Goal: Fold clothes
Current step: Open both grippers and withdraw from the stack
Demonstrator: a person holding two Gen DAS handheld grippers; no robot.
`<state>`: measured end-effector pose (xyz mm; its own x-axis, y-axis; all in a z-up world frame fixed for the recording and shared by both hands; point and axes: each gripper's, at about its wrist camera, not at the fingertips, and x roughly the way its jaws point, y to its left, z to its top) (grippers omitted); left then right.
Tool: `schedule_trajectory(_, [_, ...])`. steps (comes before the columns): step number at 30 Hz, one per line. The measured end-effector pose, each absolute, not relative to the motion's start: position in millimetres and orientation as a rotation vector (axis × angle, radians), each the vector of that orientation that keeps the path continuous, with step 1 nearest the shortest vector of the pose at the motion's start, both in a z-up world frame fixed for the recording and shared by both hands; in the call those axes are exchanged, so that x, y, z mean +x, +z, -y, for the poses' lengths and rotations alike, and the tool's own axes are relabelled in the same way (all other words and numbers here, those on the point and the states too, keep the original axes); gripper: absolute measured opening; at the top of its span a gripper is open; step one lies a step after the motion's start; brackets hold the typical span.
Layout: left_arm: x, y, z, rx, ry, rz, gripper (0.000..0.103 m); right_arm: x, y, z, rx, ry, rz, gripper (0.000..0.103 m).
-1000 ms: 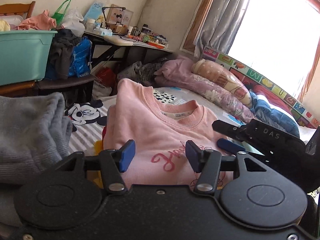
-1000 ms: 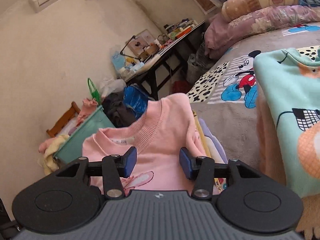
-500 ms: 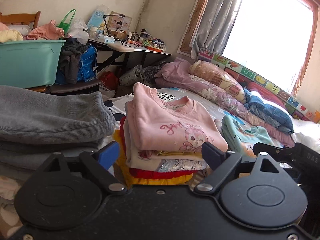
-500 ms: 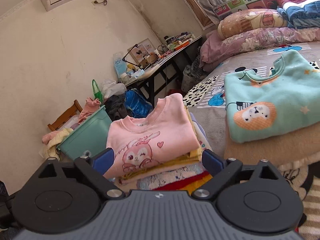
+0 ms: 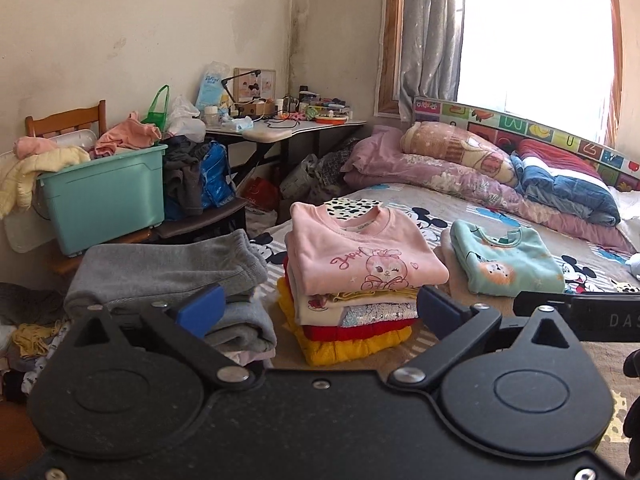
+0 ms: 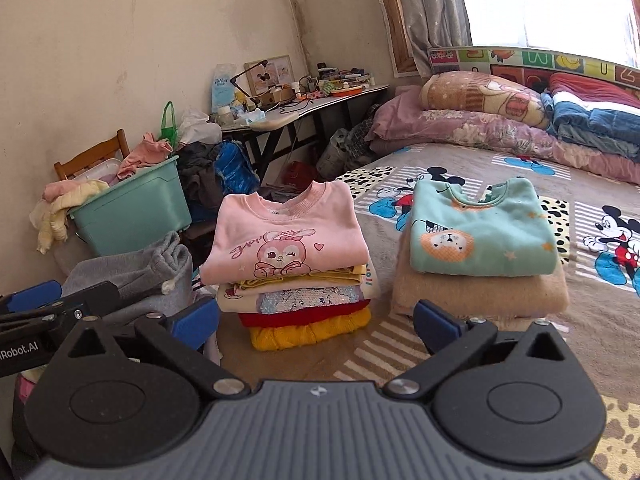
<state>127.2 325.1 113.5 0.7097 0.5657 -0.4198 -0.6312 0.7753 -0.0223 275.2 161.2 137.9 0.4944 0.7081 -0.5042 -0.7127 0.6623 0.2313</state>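
**Pink sweatshirt tops the middle stack on the bed**

Cartoon-mouse printed fabric covers the bed (image 6: 460,160), which carries three piles of folded clothes. At its far end lie pillows and quilts (image 6: 520,120) under a bright window. Beside the bed a teal tub (image 5: 104,196) heaped with loose garments sits on a wooden chair, and a cluttered desk (image 5: 288,132) stands against the wall. The grey folded pile (image 5: 160,272) sits on the left. The centre stack is topped by the pink sweatshirt (image 6: 284,236) with a bunny print, lying flat, neckline away from the cameras, over cream, sequinned, red and yellow layers. Just right of it, the mint sweatshirt (image 6: 480,232) rests on a beige folded blanket (image 6: 480,296). The left tongs (image 5: 320,312) and right tongs (image 6: 316,324) hover apart from the stacks, both opening to a wide spread with nothing between their blue pads.
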Motion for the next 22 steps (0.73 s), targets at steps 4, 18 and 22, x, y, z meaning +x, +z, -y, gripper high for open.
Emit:
schedule_trajectory(4, [117,119,-312,-0.147,0.691,-0.41,0.103,258,148,-152,-0.043,0.84,-0.617,0.103])
schedule_trajectory(18, [95,129,-280,-0.134,0.712,-0.43,0.103,218,163,-129,-0.094,0.806,-0.629,0.103])
schedule_trajectory(22, [89,130,-276,-0.137,0.722,-0.426,0.103,210,164,-127,-0.104,0.809,-0.64,0.103])
